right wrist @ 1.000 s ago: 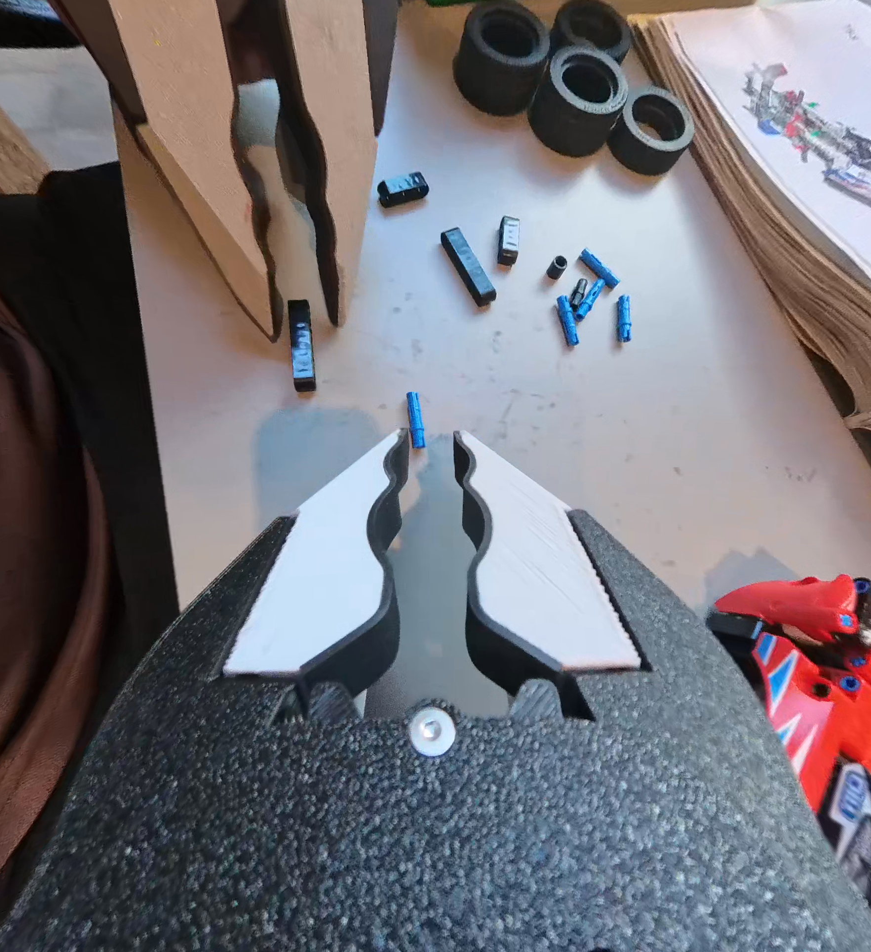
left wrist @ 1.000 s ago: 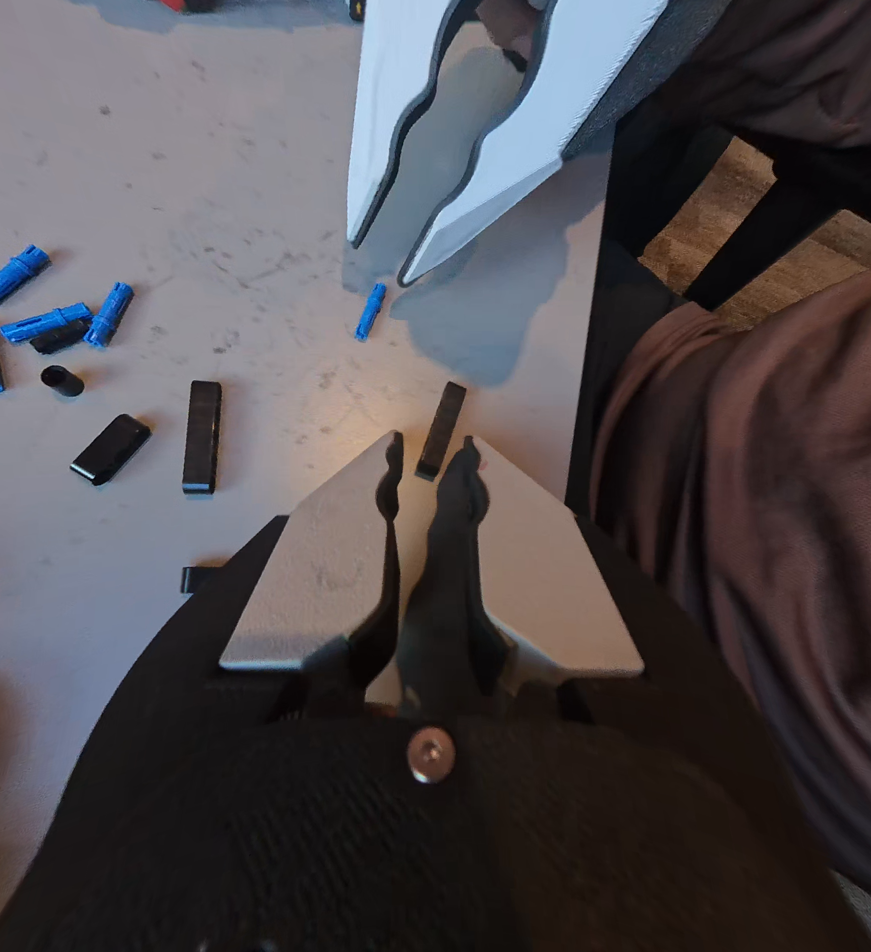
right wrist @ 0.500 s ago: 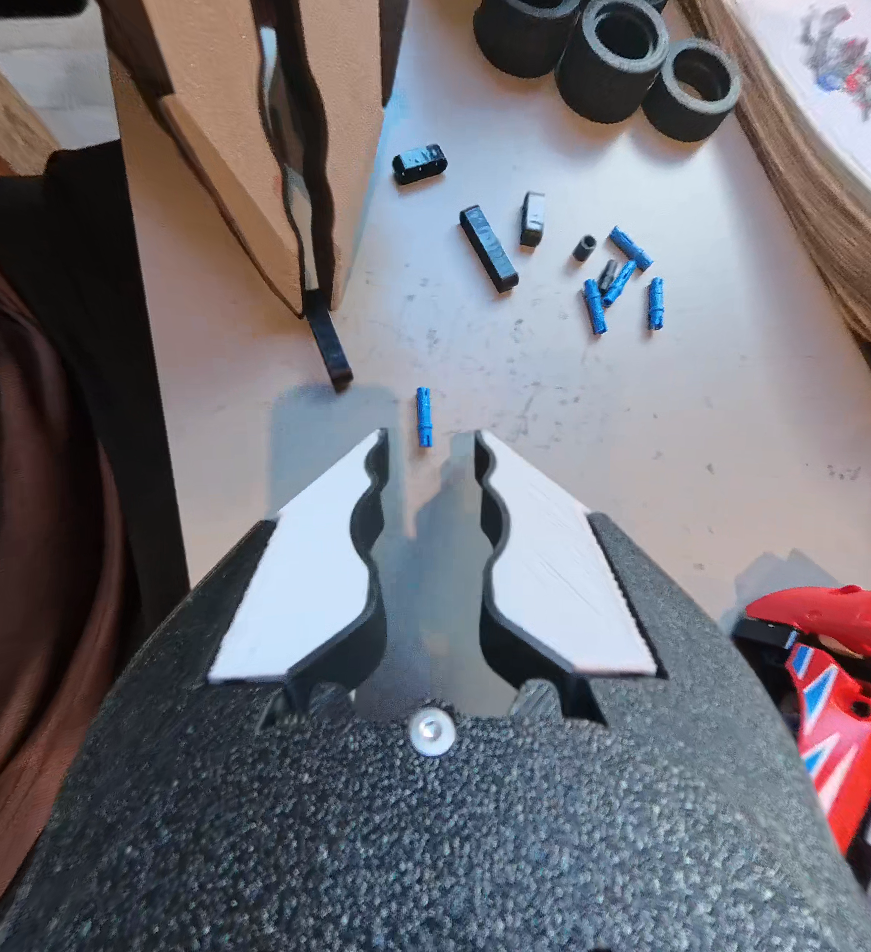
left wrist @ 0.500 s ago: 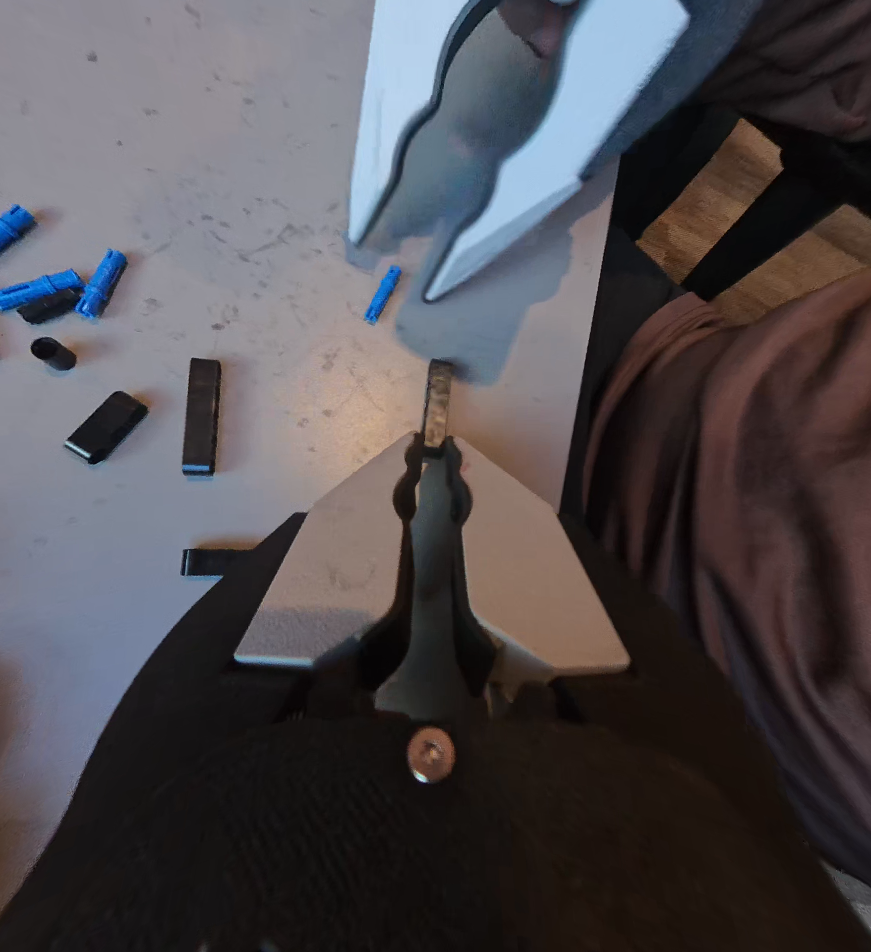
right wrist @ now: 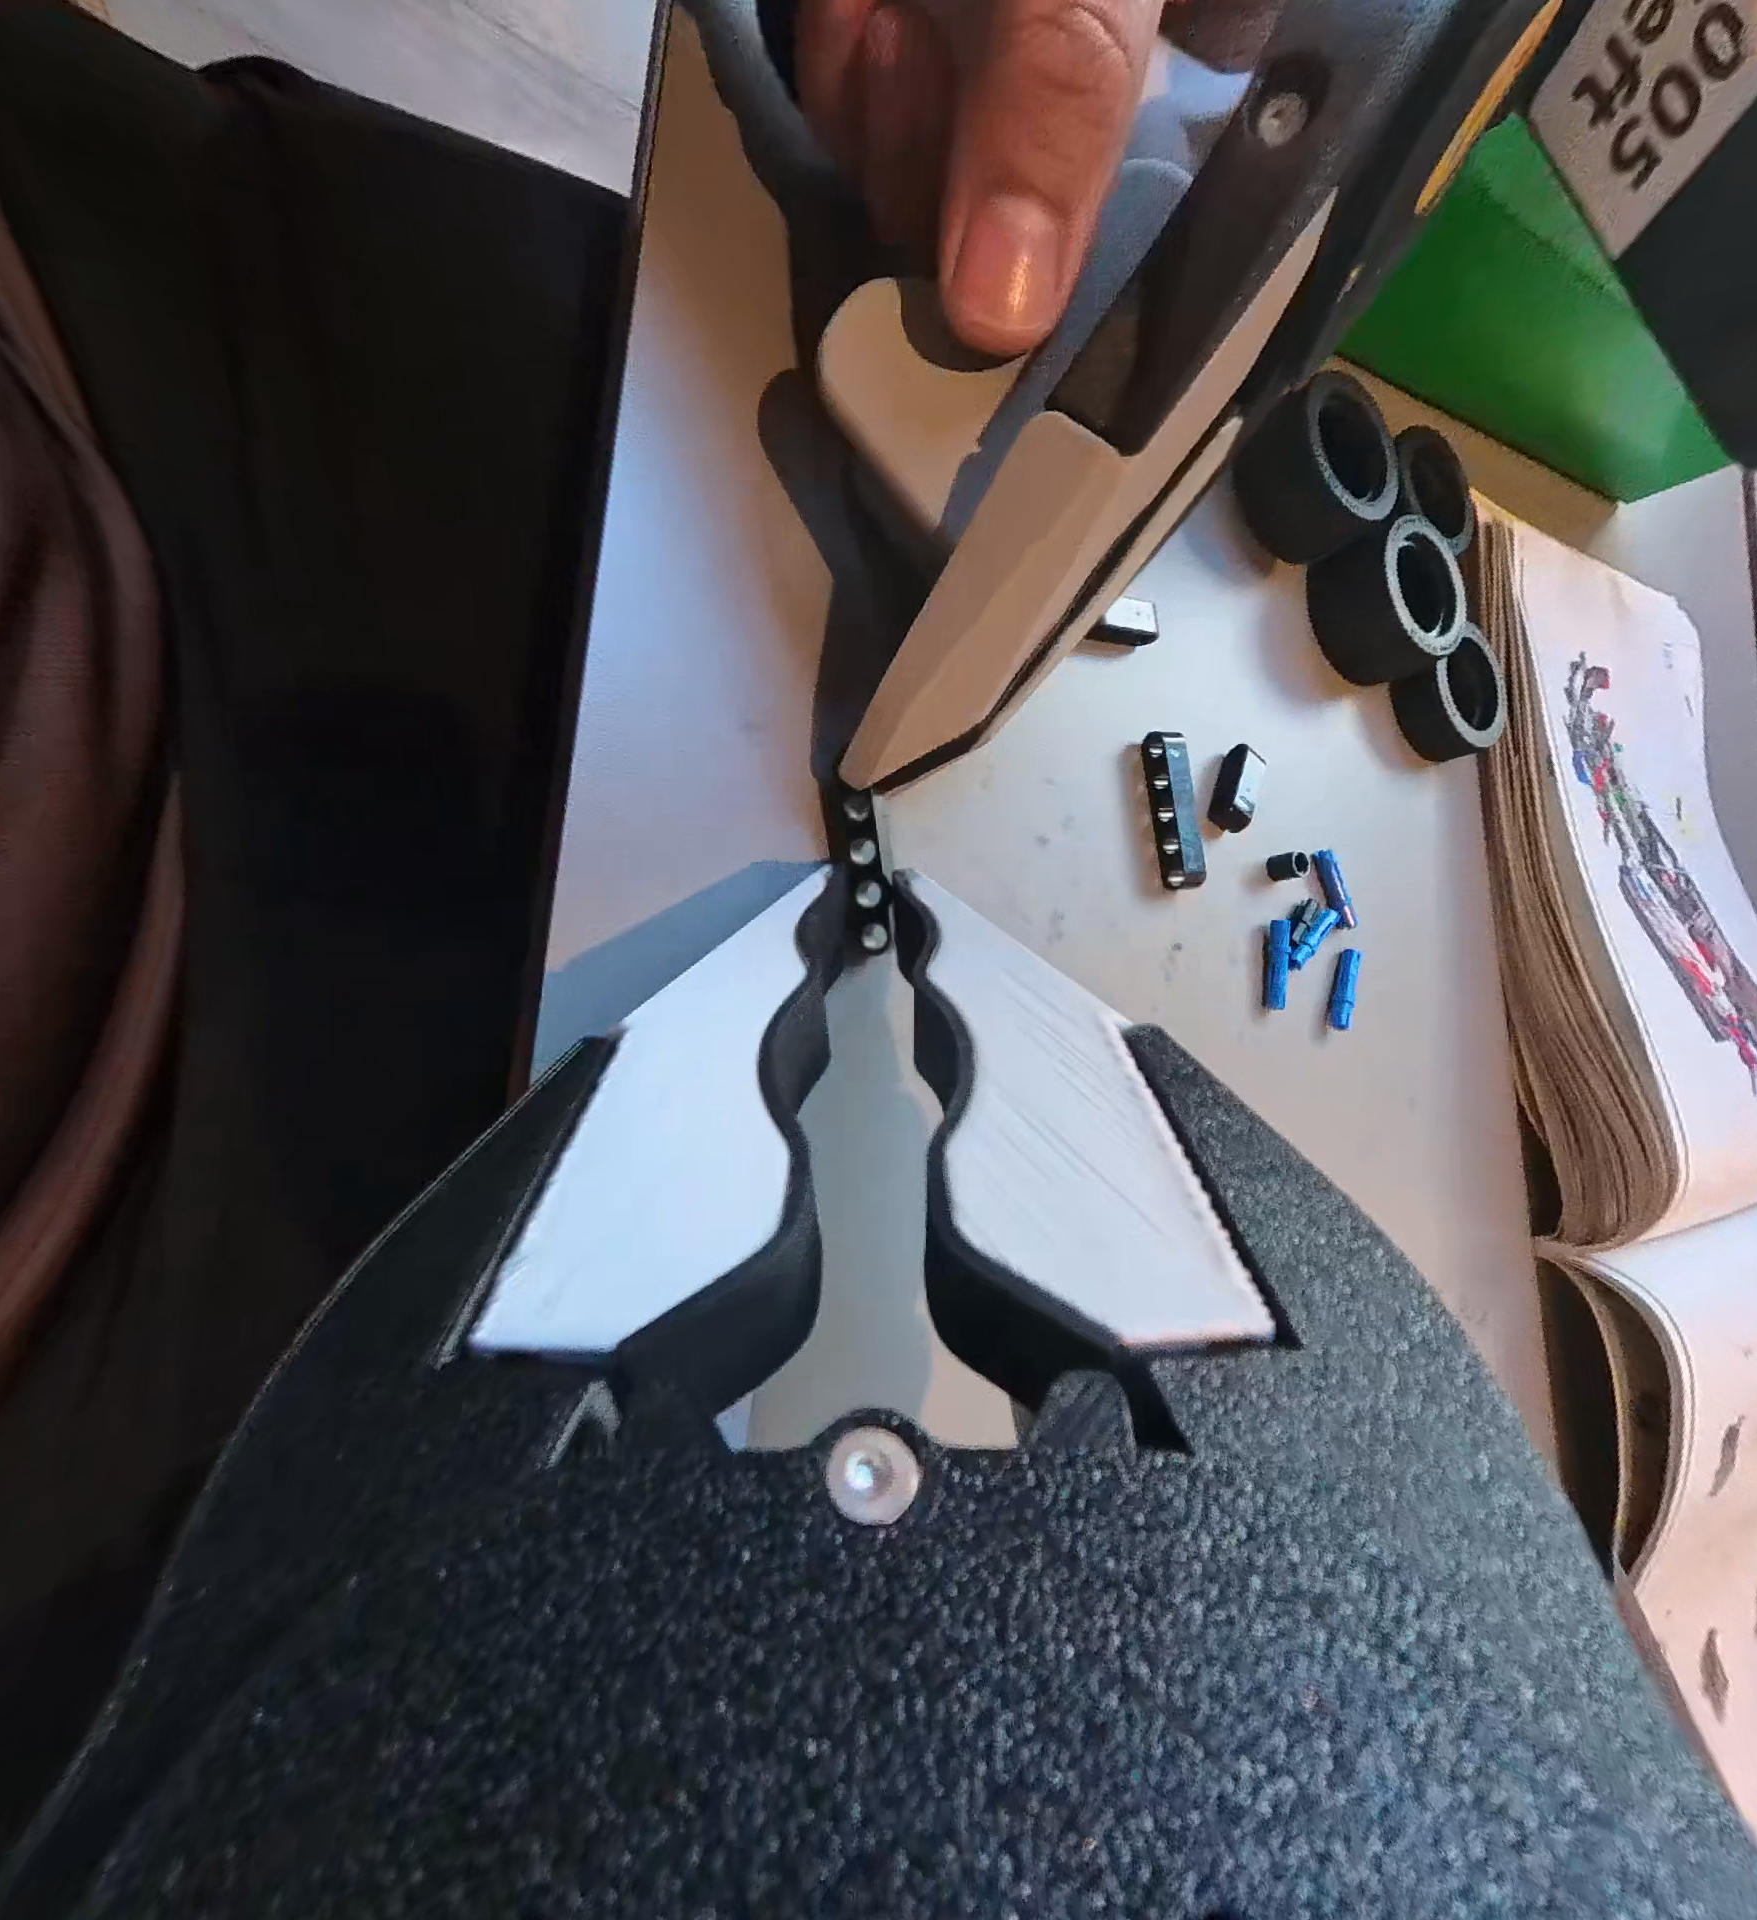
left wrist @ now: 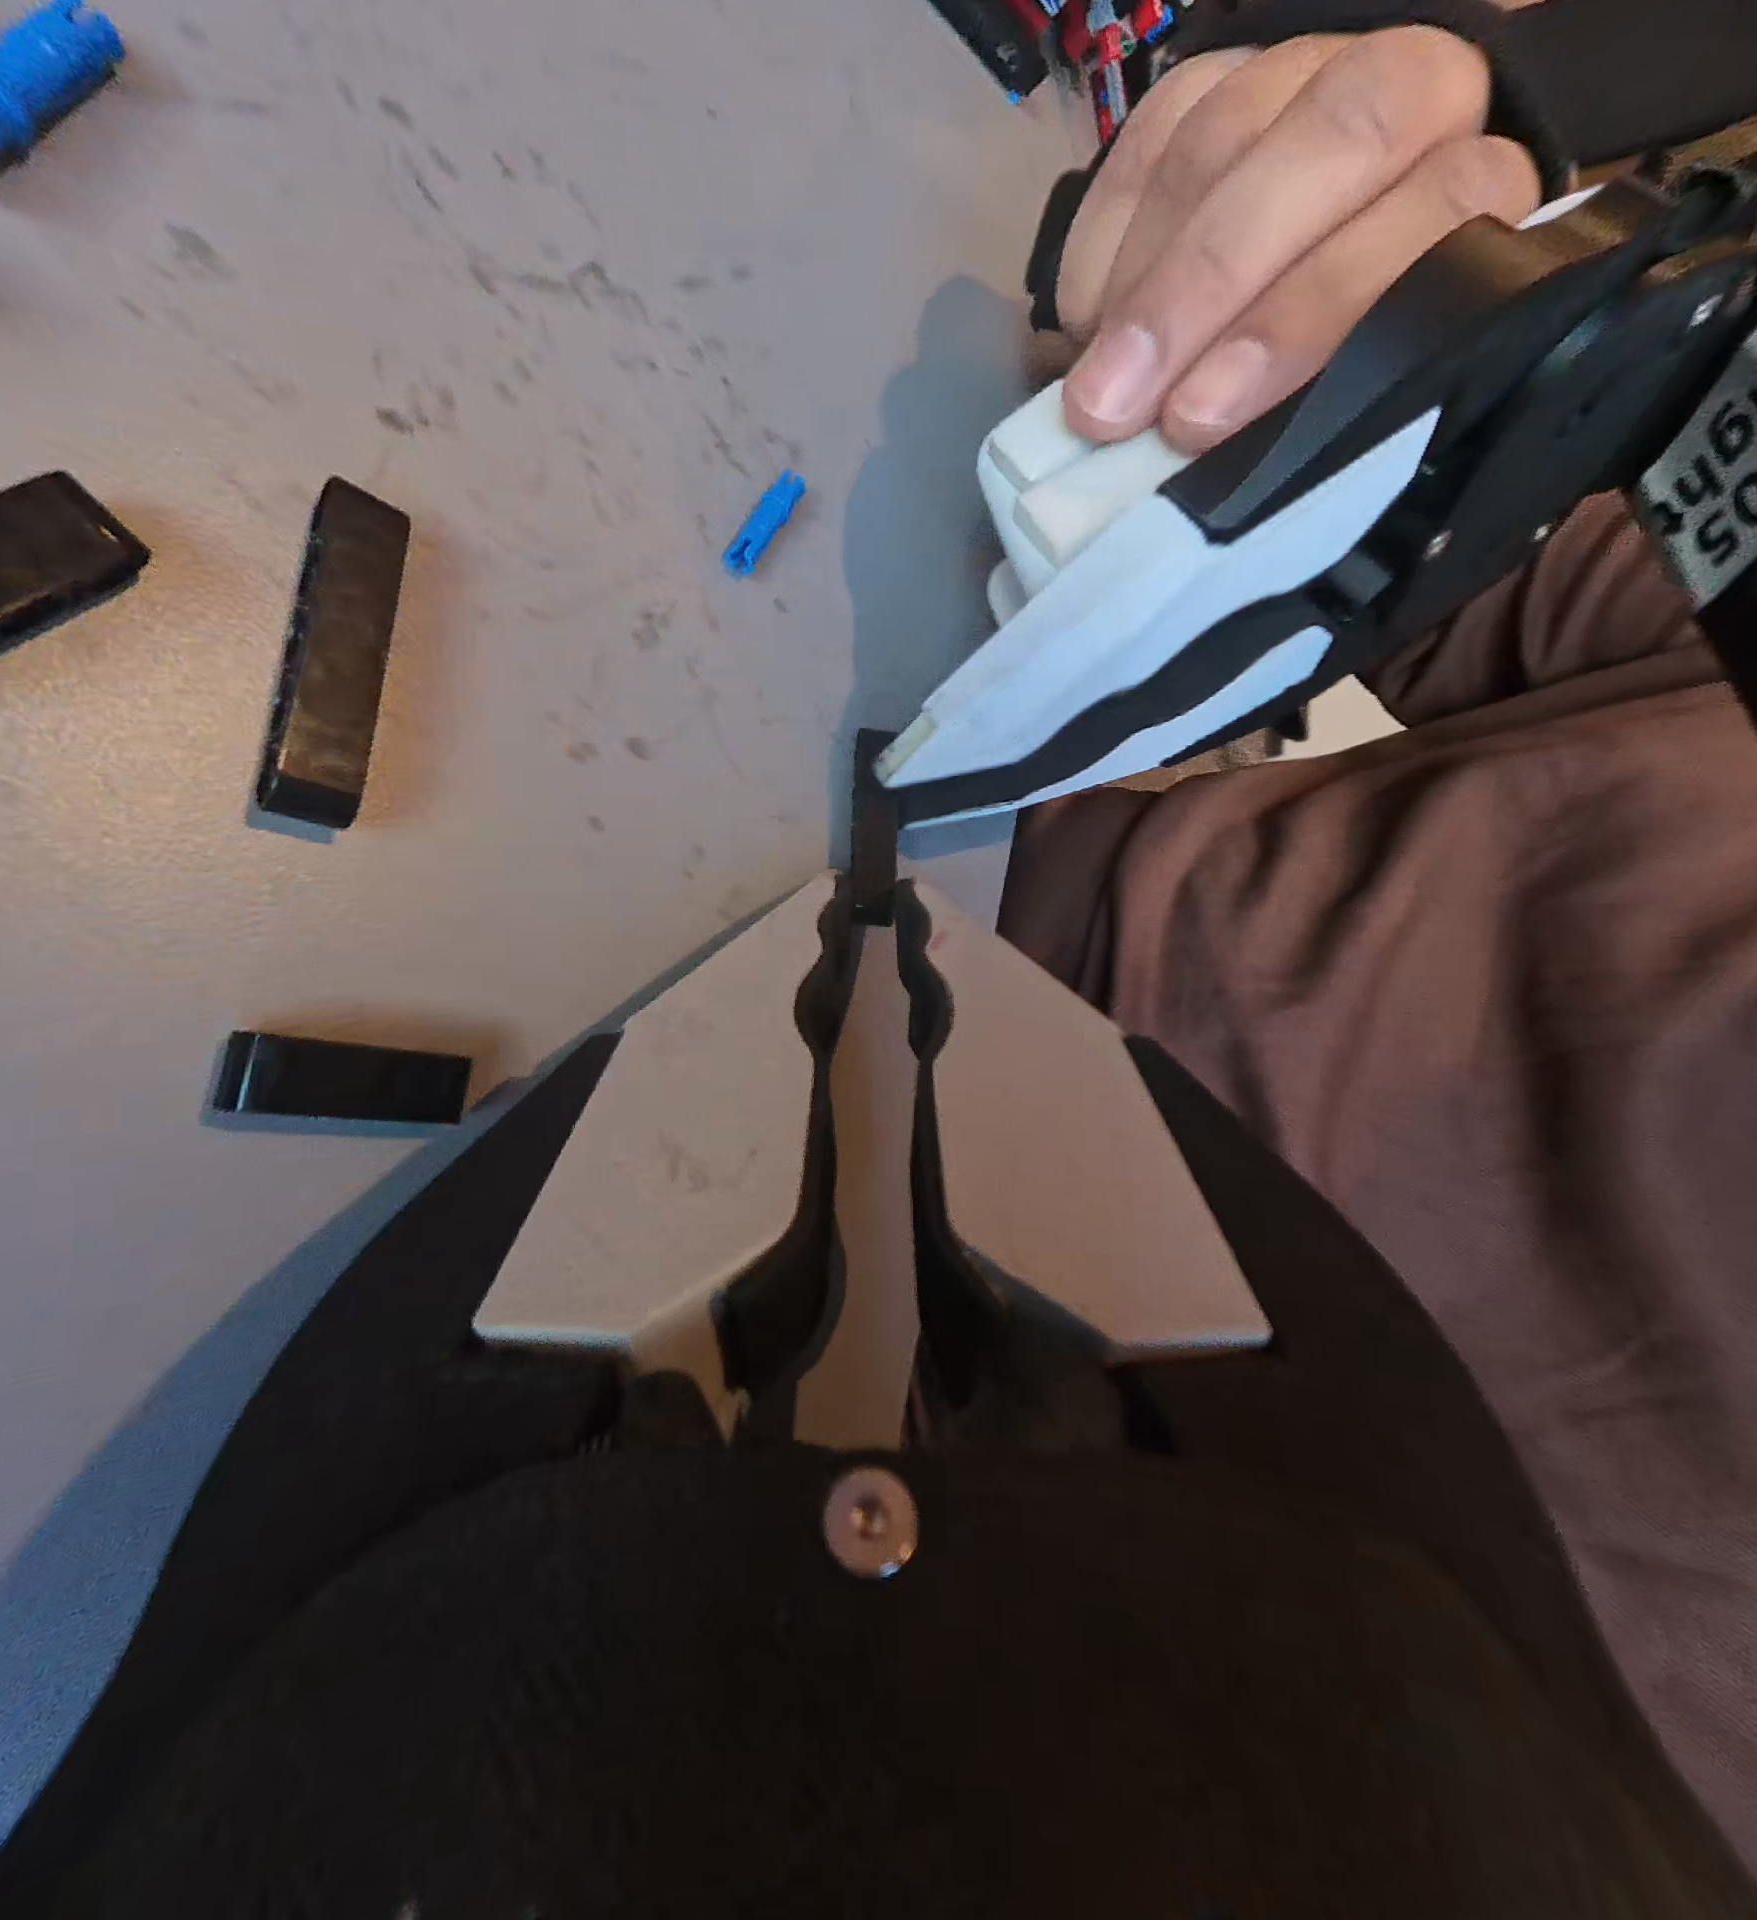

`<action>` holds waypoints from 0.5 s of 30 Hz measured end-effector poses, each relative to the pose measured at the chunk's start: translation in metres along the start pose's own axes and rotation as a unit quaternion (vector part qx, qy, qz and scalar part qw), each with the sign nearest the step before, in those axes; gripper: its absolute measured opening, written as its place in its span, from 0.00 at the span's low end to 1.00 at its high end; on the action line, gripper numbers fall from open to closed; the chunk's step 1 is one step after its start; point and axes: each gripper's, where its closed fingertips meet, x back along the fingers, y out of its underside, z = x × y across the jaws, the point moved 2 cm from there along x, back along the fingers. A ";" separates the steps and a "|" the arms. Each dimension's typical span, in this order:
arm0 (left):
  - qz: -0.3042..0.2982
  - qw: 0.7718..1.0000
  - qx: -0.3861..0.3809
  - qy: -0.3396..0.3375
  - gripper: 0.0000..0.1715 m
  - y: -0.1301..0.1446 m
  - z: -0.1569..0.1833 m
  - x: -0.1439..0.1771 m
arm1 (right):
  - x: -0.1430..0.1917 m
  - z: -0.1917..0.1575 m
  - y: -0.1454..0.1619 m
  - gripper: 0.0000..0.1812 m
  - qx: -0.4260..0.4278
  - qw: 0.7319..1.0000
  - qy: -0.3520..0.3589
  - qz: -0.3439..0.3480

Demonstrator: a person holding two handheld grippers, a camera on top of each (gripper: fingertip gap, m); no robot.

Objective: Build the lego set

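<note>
Black beam with a row of holes, lifted above the table near its edge by the person's lap; pinched at one end by left gripper, fingers pressed onto it; other end between the tips of right gripper, fingers closed against it. Loose on the table: second black beam, blue pins, black tyres; open instruction book at the far edge. Grey printed tag on right gripper; writing not reproduced.
</note>
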 end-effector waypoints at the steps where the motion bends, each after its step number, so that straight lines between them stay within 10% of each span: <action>1: 0.000 1.000 0.001 0.005 0.03 0.000 0.001 -0.001 | -0.001 -0.001 0.000 0.05 0.001 1.000 -0.002 -0.001; 7: 0.013 0.997 -0.057 -0.041 0.05 -0.004 -0.002 0.003 | 0.000 0.001 0.002 0.04 -0.068 0.997 -0.039 0.009; 10: 0.023 0.975 -0.176 -0.135 0.18 -0.006 0.001 0.005 | 0.000 0.003 0.005 0.04 -0.124 0.990 -0.069 0.008; 15: -0.001 0.935 -0.283 -0.214 0.09 -0.002 0.002 -0.007 | -0.001 0.005 0.006 0.04 -0.172 0.979 -0.108 0.008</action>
